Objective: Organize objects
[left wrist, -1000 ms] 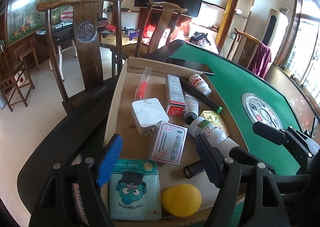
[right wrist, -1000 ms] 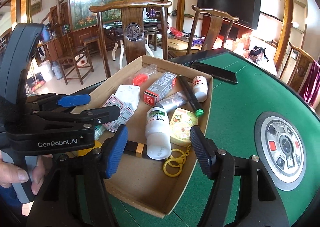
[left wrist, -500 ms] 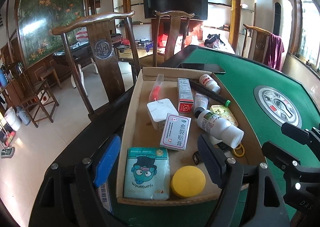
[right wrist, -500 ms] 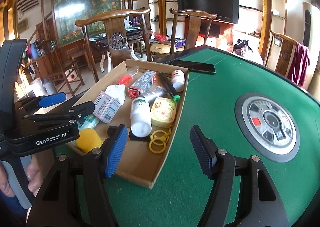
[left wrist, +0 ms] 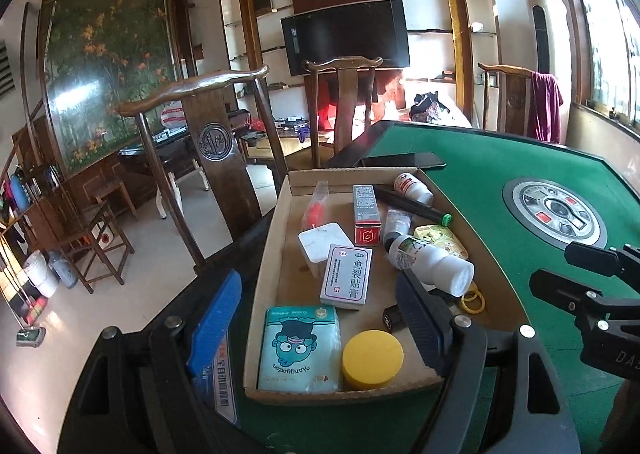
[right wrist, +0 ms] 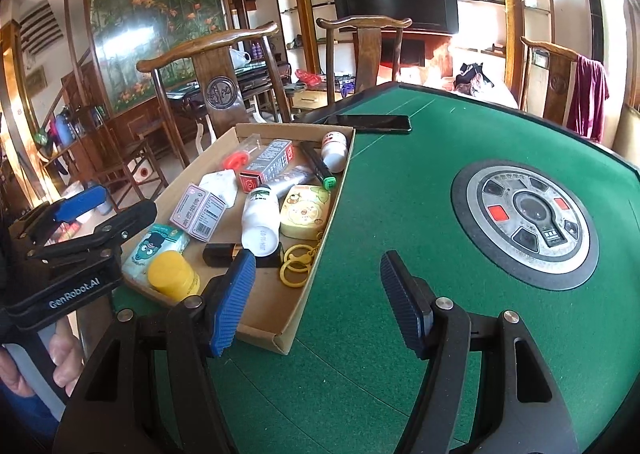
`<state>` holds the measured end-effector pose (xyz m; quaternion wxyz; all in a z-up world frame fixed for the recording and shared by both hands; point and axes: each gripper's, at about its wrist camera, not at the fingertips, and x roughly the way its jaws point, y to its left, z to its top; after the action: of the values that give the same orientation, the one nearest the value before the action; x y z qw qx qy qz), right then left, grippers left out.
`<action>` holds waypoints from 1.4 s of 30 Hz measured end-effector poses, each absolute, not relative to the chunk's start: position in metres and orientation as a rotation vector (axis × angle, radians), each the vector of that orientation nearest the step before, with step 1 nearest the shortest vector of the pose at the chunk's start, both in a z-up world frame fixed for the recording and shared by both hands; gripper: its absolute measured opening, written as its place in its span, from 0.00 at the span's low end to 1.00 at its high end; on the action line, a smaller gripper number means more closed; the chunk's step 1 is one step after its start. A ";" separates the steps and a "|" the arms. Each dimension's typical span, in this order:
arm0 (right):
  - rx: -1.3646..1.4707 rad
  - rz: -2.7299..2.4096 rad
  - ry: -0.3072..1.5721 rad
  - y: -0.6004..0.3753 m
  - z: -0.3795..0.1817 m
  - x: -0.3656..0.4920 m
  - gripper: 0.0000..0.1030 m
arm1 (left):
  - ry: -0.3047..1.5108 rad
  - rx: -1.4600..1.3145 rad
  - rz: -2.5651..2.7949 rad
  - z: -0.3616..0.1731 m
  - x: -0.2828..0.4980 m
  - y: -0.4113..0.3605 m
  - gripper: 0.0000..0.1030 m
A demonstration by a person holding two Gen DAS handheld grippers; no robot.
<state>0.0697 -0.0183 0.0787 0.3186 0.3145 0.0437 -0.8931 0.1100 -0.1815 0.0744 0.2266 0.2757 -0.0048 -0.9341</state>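
An open cardboard tray (left wrist: 272, 254) lies on the green felt table (right wrist: 400, 193) and holds several small items. Nearest are a cartoon-face tissue pack (left wrist: 300, 350) and a yellow round jar (left wrist: 372, 358). Behind them lie a white-and-pink medicine box (left wrist: 348, 282), a white bottle (left wrist: 432, 262) on its side, a red-and-grey box (left wrist: 366, 209) and yellow rings (left wrist: 472, 300). My left gripper (left wrist: 320, 328) hovers open before the tray's near end, gripping nothing. My right gripper (right wrist: 320, 306) stands open over the felt by the tray's near right corner (right wrist: 284, 346).
A black phone (right wrist: 368, 122) lies on the felt beyond the tray. The table's round control dial (right wrist: 524, 221) sits to the right. Wooden chairs (left wrist: 216, 141) stand along the far edge. A printed packet (left wrist: 220, 378) lies beside the tray under my left blue finger.
Both grippers have drawn back from the tray, so it sits farther off in each view. The right gripper has shifted right over the felt. Both stay open.
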 end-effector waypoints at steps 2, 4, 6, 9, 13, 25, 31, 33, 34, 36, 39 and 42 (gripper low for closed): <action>0.822 -2.347 0.112 -0.018 0.079 0.070 0.64 | -0.016 0.788 -2.585 0.072 0.108 -0.180 0.77; 0.824 -2.343 0.114 -0.019 0.079 0.070 0.64 | -0.025 0.818 -2.570 0.069 0.105 -0.180 0.77; 0.826 -2.337 0.114 -0.019 0.079 0.070 0.64 | -0.021 0.843 -2.567 0.065 0.103 -0.182 0.77; 0.832 -2.335 0.111 -0.019 0.078 0.070 0.64 | -0.005 0.825 -2.558 0.063 0.104 -0.186 0.77; 0.845 -2.327 0.111 -0.020 0.076 0.068 0.64 | -0.030 0.804 -2.527 0.063 0.104 -0.187 0.77; 0.888 -2.327 0.075 -0.016 0.072 0.062 0.64 | -0.075 0.774 -2.506 0.061 0.089 -0.192 0.77; 0.932 -2.354 0.037 -0.010 0.069 0.054 0.64 | -0.074 0.777 -2.520 0.060 0.084 -0.192 0.78; 0.930 -2.365 0.030 -0.008 0.069 0.053 0.72 | -0.065 0.777 -2.520 0.060 0.083 -0.193 0.77; 0.928 -2.372 0.029 -0.007 0.069 0.053 0.78 | -0.062 0.777 -2.521 0.060 0.083 -0.193 0.78; 0.923 -2.378 0.024 -0.006 0.070 0.053 0.78 | -0.057 0.776 -2.518 0.060 0.083 -0.194 0.77; 0.932 -2.381 0.020 -0.006 0.069 0.051 0.78 | -0.048 0.780 -2.523 0.060 0.083 -0.195 0.77; 0.931 -2.389 0.017 -0.005 0.071 0.051 0.78 | -0.044 0.775 -2.522 0.060 0.085 -0.195 0.77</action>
<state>0.0508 -0.0046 0.0707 0.2849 0.3479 0.0062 -0.8932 0.0845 -0.1948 0.0603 0.2488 0.2844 -0.0161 -0.9257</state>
